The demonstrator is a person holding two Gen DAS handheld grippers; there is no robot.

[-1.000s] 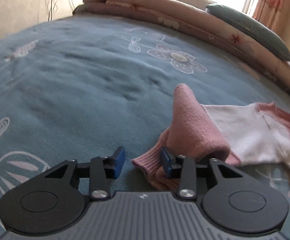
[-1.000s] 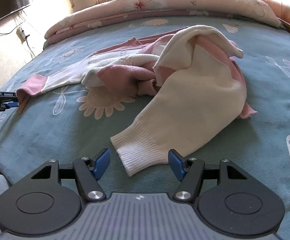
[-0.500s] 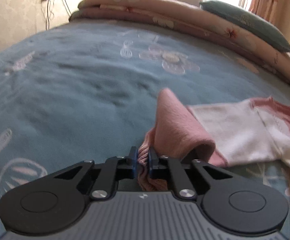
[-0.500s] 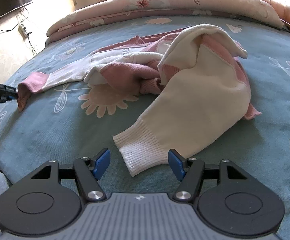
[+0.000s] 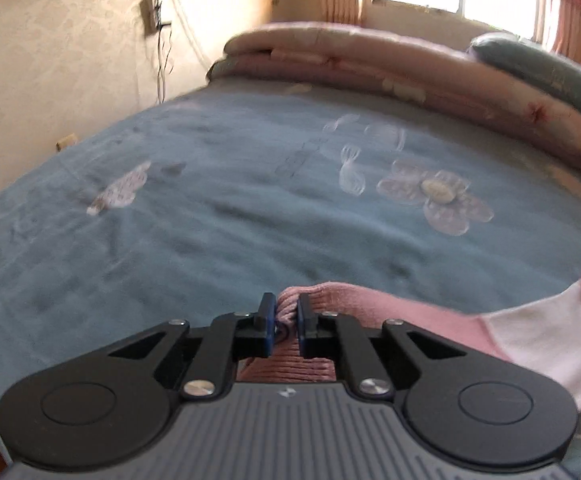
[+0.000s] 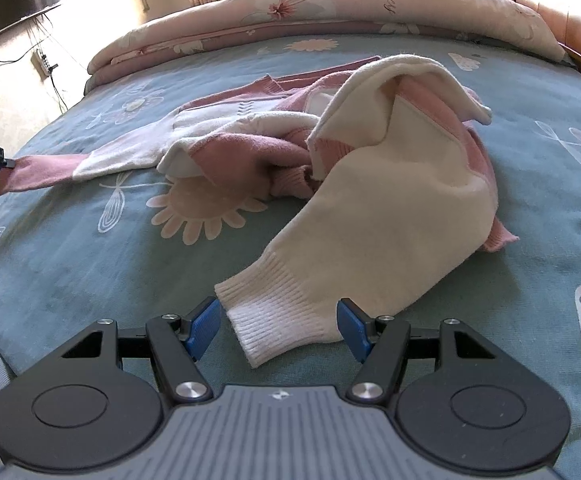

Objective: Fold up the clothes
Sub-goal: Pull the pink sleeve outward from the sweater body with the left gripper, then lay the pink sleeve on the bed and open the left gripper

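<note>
Teal flowered bed (image 6: 530, 208): left gripper (image 5: 283, 322) jaws clamp sweater's (image 6: 390, 200) pink cuff (image 5: 290, 300); right gripper (image 6: 278, 328) jaws wide, straddling white cuff (image 6: 278, 316).

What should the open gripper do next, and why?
Probably shut the right gripper on the white cuff lying between its open fingers. The left gripper already pinches the pink cuff, so both sleeves could then be spread.

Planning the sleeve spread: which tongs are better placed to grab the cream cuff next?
Right. The right tongs are open, with the cream cuff lying between their fingers. The left tongs are shut on the pink cuff at the far sleeve end.
</note>
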